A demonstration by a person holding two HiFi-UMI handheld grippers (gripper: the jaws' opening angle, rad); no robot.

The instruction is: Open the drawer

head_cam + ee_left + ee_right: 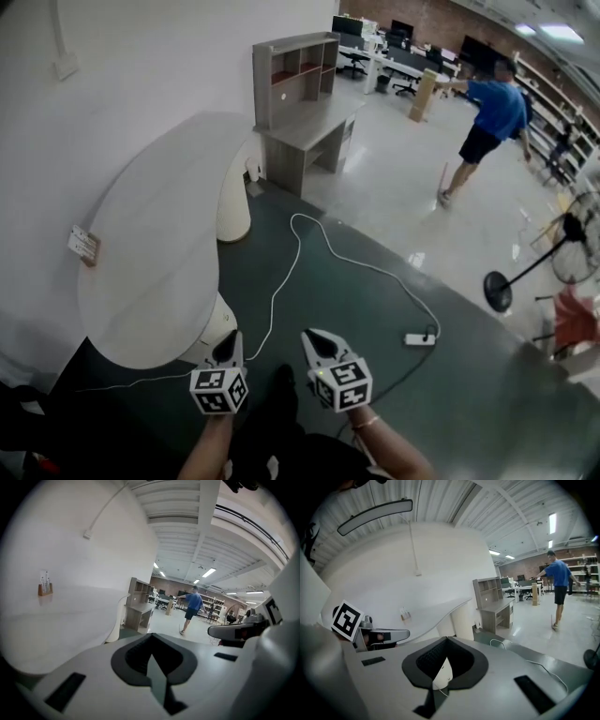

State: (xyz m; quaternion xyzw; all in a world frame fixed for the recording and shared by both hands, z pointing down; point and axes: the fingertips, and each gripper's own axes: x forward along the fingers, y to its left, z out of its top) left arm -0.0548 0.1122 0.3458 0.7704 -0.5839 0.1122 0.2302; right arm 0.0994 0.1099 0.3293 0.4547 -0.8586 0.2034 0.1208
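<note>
No drawer front can be made out. A grey wooden desk with a shelf unit (298, 112) stands far ahead against the white wall; it also shows as the desk (138, 607) in the left gripper view and the desk (493, 603) in the right gripper view. My left gripper (228, 348) and right gripper (318, 341) are held side by side low in the head view, above the dark floor and well short of the desk. The left gripper (151, 635) has its jaws together with nothing in them. The right gripper (446, 639) is also shut and empty.
A white curved table (159, 234) with a small card stand (82, 246) runs along the wall at left. A white cable (298, 246) and a power strip (419, 339) lie on the floor ahead. A person in blue (489, 120) and a floor fan (562, 251) are at right.
</note>
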